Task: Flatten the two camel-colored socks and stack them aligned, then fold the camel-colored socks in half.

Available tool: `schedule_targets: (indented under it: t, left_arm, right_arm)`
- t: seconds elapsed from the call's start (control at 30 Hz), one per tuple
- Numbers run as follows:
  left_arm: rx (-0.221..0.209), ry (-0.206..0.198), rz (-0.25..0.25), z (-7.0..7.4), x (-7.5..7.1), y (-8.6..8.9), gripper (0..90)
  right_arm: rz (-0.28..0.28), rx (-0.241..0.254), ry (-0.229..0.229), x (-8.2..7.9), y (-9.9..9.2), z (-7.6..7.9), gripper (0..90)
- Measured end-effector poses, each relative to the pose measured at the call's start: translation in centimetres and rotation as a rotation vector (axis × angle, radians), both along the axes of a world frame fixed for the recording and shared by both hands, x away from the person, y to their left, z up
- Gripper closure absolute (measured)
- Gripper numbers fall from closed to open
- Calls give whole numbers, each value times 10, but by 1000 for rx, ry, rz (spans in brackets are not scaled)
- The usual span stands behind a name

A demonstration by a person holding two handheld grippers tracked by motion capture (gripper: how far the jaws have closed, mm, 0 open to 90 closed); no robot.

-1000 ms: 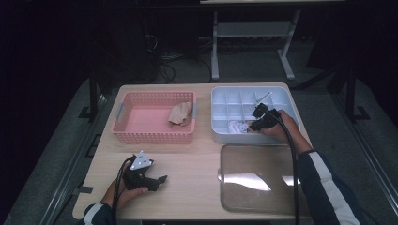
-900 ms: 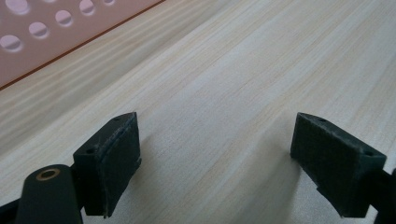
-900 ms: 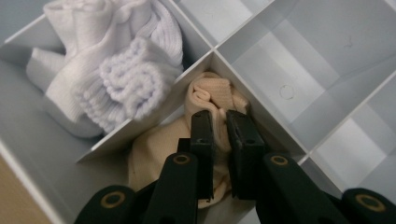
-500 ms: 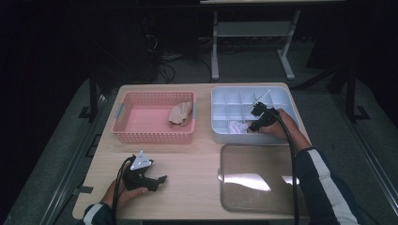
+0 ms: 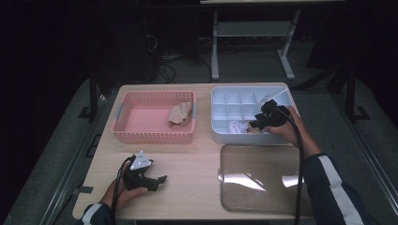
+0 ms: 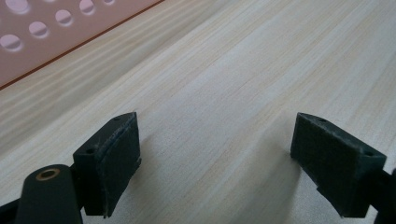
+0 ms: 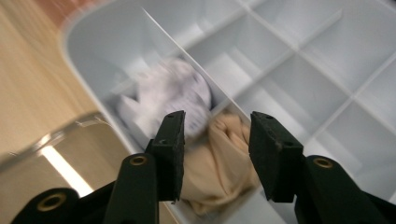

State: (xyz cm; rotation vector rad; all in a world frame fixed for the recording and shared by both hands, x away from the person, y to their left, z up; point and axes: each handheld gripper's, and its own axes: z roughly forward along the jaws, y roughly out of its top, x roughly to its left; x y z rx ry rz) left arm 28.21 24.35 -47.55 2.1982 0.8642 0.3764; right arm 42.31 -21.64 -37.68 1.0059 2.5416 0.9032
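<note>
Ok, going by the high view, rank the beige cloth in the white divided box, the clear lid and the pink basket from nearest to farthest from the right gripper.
1. Beige cloth: in the front row of the white divided box, just beneath the right gripper.
2. Clear lid: flat on the table, in front of the box.
3. Pink basket: across the table, at its left.

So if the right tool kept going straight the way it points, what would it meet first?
Most likely the tan cloth in a near compartment of the white divided box. The right tool has just been opening, with that cloth beyond its jaws; depth is unclear.
</note>
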Motion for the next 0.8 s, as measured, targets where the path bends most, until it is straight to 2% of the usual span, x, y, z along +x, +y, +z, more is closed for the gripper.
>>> schedule_targets:
  t: [0.13, 0.2, 0.27, 0.3, 0.37, 0.5, 0.63, 0.67, 0.8]
  left_arm:
    - [2, 0, -4, 0, -1, 0, 148]
    - [1, 1, -4, 0, -1, 0, 148]
    - [-4, 1, -1, 0, -1, 0, 148]
    - [-3, 1, -1, 0, -1, 0, 148]
    - [6, -3, -9, 0, 0, 1, 148]
    - [2, -1, -2, 0, -1, 2, 148]
    - [1, -2, 54, 0, 2, 4, 125]
    - [0, -1, 55, 0, 3, 4, 125]
    - [15, 11, 53, 2, 5, 5, 127]
  right_arm:
    - [28, 52, -88, -18, 11, 13, 550]
    - [57, 93, -112, -29, 20, 18, 542]
    - [92, 109, -143, -41, 31, 22, 538]
    - [115, 140, -141, -46, 36, 23, 539]
    - [143, 165, -159, -55, 46, 23, 540]
    - [192, 191, -140, -69, 68, 14, 535]
    - [263, 150, -128, -83, 93, -5, 493]
    - [285, 135, -128, -85, 100, -10, 481]
    - [332, 140, -100, -97, 127, -30, 452]
